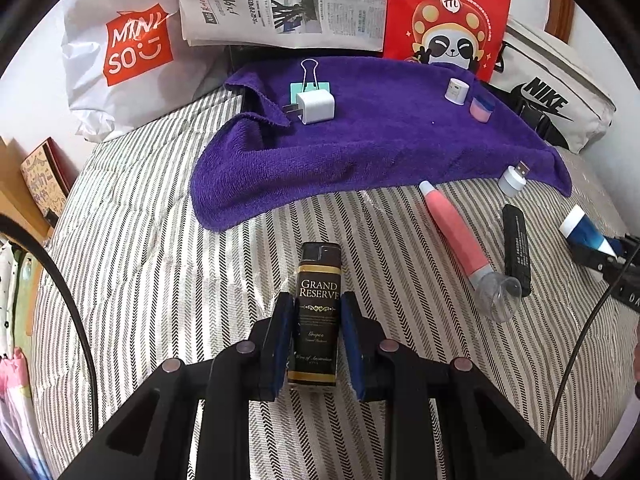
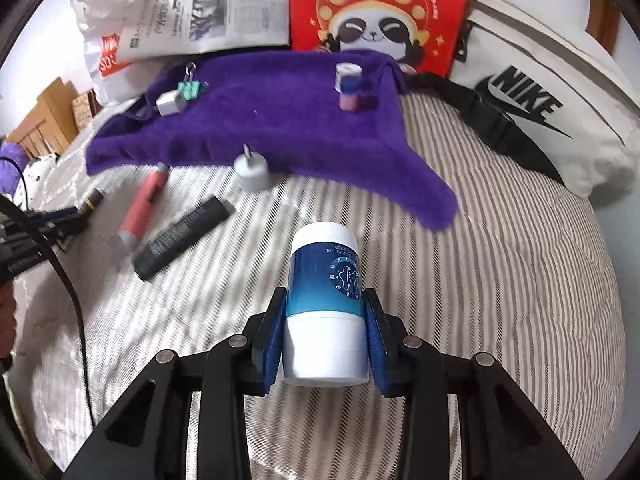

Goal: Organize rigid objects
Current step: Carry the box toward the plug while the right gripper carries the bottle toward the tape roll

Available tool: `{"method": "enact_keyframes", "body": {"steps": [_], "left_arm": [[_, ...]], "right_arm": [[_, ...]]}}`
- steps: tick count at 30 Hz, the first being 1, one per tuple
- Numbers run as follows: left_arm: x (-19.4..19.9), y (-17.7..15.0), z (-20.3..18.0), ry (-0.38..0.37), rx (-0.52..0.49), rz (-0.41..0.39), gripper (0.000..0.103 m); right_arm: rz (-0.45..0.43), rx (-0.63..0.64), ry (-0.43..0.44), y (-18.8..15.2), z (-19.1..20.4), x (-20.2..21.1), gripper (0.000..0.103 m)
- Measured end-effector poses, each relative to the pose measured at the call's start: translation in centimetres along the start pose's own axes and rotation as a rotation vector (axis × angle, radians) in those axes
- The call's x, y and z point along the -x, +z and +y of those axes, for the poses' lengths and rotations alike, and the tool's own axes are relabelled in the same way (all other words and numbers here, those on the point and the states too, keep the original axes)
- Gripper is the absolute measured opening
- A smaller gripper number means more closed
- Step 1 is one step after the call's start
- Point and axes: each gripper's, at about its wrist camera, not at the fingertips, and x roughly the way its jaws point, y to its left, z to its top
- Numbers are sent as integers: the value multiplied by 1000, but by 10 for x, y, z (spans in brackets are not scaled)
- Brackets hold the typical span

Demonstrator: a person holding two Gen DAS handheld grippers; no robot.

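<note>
Left gripper [image 1: 316, 340]: clamped tight on a dark little box [image 1: 319, 312] with gold letters, held just over the striped bed cover [image 1: 160, 260].

Right gripper [image 2: 325, 332]: squeezed around a blue and white bottle [image 2: 326, 304], blue pads on both sides, also above the stripes.

On the purple towel [image 1: 380, 140]: a white plug [image 1: 314, 107] beside a green clip [image 1: 310, 80], plus a small white tub [image 1: 457, 90] next to a pink one [image 1: 481, 108].

At the towel's near edge: a white USB light [image 1: 512, 178].

On the stripes, side by side: a pink tube [image 1: 454, 232] and a black stick [image 1: 516, 248].
</note>
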Motion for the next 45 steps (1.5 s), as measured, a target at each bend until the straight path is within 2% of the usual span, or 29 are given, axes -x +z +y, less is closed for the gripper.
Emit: {"method": "enact_keyframes", "body": {"steps": [4,10,17,26,35,45], "left_arm": [[-1,1,-2,12,-9,13,23],[1,5,-1,-7,3,47,23],[20,18,2,-43,11,11,23],[28,53,7,-70,24,-39,23],[14,99,5,-91,-3,-61,23],[-19,130,2,-115,-3,-34,23]], "right_arm": [[-14,19,-28,-4,5,-2,36],[-6,15,-5,-1,2,0,36],[-54,18,33,18,4,13,36],[-94,-11,63,50,-4,21,36],[-122,-23,37,92,-19,13,36],[-55,-44,50,131,-30,-23,36]]}}
